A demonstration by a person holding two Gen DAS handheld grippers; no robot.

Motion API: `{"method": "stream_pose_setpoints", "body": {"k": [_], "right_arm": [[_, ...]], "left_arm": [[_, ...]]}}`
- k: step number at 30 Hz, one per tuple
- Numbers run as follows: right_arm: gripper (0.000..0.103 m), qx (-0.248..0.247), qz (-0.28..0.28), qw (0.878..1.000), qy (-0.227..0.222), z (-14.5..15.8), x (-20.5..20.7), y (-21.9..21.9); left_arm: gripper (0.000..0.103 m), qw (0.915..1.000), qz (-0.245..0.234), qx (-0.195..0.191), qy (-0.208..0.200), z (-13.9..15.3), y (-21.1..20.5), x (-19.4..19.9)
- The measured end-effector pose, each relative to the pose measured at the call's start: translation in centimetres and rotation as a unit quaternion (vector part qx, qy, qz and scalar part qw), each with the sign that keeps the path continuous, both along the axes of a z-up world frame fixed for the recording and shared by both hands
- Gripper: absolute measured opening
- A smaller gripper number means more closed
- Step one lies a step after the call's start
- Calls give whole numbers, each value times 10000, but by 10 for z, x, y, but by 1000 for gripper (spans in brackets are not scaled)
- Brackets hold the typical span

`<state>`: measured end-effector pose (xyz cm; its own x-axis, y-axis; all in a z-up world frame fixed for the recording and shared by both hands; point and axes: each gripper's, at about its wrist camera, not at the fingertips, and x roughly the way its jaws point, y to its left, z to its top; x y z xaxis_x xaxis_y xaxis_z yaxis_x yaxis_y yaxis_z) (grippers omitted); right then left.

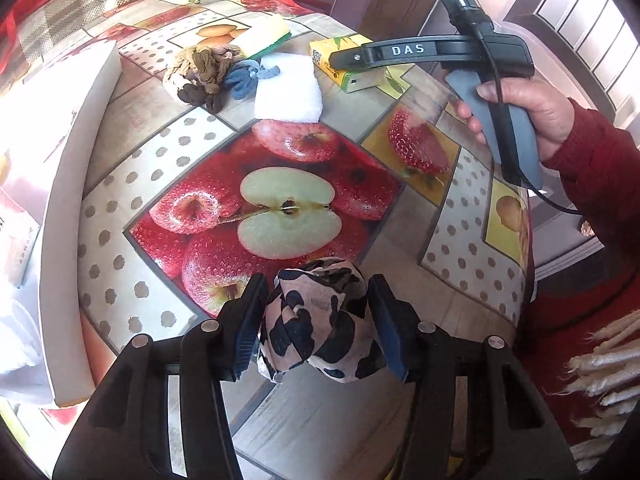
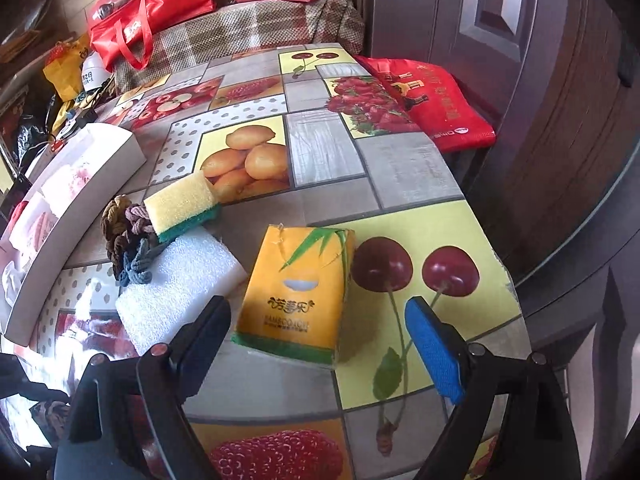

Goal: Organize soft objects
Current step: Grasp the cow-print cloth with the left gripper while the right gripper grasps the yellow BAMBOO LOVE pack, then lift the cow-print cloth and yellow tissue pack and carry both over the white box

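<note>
Two pads of our left claw (image 1: 318, 328) pinch the cow-print cloth bundle (image 1: 320, 320) at lower centre, bare counter (image 1: 400, 280) ahead. In the right view, our right claw (image 2: 320, 344) gapes wide around the tissue pack (image 2: 296, 292), near the counter's right edge.

A table (image 2: 400, 176) under a glossy fruit-print cloth fills the room's middle. Behind it stands a plaid sofa (image 2: 256, 28) piled with red bags (image 2: 156, 0). Dark wood panelled doors (image 2: 500, 20) line the right side. Daylight glares in from the left.

Two sponges (image 2: 182, 204) (image 2: 180, 286), one tissue pack (image 2: 296, 292), one cloth bundle (image 1: 320, 320)
</note>
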<state>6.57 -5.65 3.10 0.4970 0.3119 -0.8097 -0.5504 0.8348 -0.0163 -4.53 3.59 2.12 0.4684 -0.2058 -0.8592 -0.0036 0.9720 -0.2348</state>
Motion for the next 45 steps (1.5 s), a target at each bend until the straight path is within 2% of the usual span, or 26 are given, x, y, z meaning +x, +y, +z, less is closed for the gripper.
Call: {"method": "stream_pose_setpoints", "body": {"k": [4,5,6,8,11,14,18,22,25,28,31,34,39,41,45], "right_arm": [[86,-402,120,9991,-57,-10,0,20],[80,-425,113,9990,-18,-13,0,20],[63,-442,116,9989,44,-16,0,19],[51,-441,131,9989,-79,-14,-3,16],[50,-117,50,9999,30,-6,-6,3],[50,196,-72,9997,-159,15,-17,-12],[50,863,-148,9948,-527,60,-36,-28],[50,1479,6,9830,-1090,112,-60,-28],[50,1891,177,9710,-1452,148,-79,-23],[50,2178,342,9591,-1774,179,-97,-16],[50,2449,492,9471,-2013,206,-109,-9],[50,2761,610,9344,-2166,233,-118,-3],[50,3047,839,9166,-2448,261,-135,14],[50,3126,898,9122,-2493,268,-139,23],[50,3327,1037,9047,-2453,280,-147,36]], "left_arm": [[51,10000,6,13,79,1,2,-3],[51,10000,18,7,96,1,4,-6],[51,9999,36,1,100,0,4,-6],[51,9999,66,-11,83,-1,5,-7],[47,9999,-4,87,56,1,0,-6],[44,9999,10,93,-145,8,0,-10],[44,9973,266,58,-685,33,7,-19],[44,9877,735,163,-1368,76,24,-38],[44,9748,1114,309,-1906,114,38,-55],[44,9578,1561,551,-2349,152,57,-79],[44,9367,2047,854,-2708,194,83,-113],[44,9119,2474,1213,-3042,240,107,-150],[44,8745,2895,1924,-3383,306,136,-198],[44,8627,3040,2163,-3415,322,145,-212],[44,8425,3195,2363,-3637,342,148,-241]]}}
